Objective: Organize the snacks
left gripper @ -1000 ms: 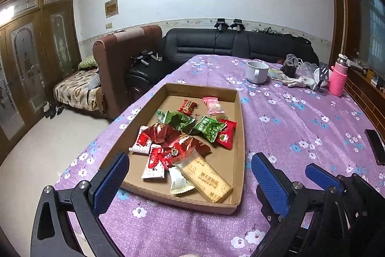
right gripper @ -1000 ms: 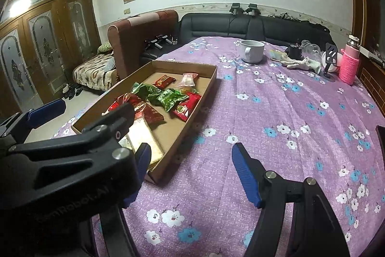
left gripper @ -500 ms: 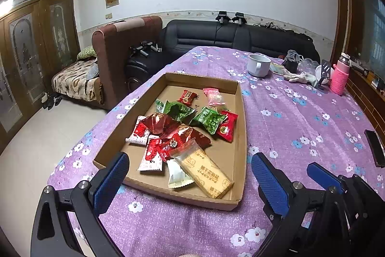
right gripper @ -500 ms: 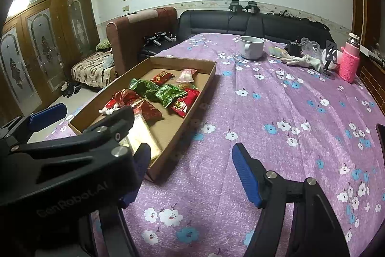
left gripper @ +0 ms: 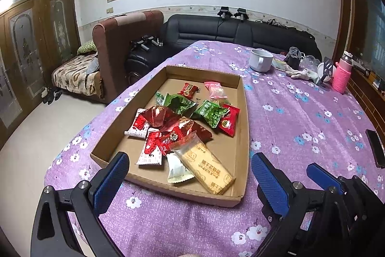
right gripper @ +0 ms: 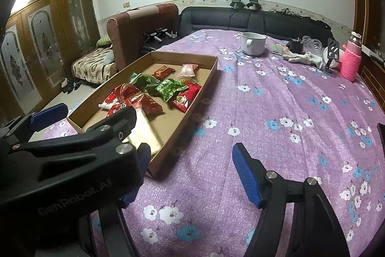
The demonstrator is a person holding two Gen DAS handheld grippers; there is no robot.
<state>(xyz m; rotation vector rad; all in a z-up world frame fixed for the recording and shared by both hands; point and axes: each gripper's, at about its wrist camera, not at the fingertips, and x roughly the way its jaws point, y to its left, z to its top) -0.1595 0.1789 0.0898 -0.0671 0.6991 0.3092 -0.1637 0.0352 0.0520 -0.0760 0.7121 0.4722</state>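
Crinkly foil snacks in flat cardboard tray

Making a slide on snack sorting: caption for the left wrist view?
Open left gripper hovers before a cardboard tray of wrapped snacks on a purple floral tablecloth.

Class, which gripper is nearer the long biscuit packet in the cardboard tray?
Left. The left gripper is open directly before the biscuit packet; the right gripper is open beside the tray, over the cloth.
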